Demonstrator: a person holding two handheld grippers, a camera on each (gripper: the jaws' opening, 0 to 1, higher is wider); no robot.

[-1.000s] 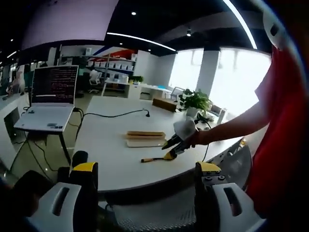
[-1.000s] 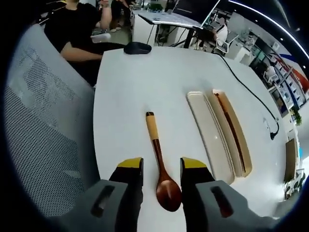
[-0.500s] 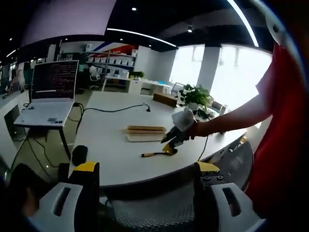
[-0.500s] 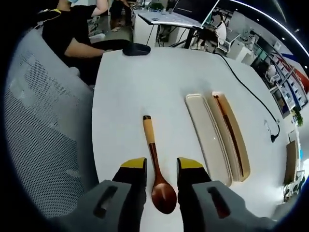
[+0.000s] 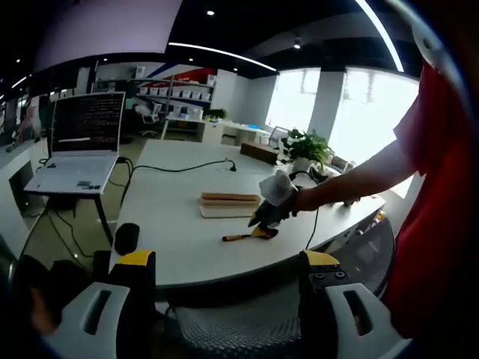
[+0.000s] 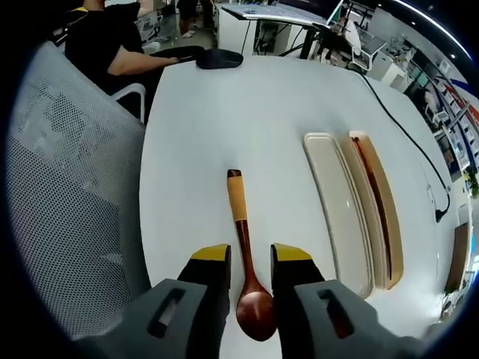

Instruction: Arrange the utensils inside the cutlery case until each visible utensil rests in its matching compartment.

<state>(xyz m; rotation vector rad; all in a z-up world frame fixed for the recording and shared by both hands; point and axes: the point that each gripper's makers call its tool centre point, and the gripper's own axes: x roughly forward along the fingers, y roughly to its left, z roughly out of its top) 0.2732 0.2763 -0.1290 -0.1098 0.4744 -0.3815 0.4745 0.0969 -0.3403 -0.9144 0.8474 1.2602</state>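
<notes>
Right tongs (image 6: 249, 258) astride wooden spoon (image 6: 246, 270), contact unclear, bowl partly hidden

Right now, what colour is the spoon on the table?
The spoon is dark reddish-brown wood with a lighter tan handle end, best seen in the right gripper view.

Brown spoon (image 6: 245, 269), white table (image 6: 284, 112)
</notes>
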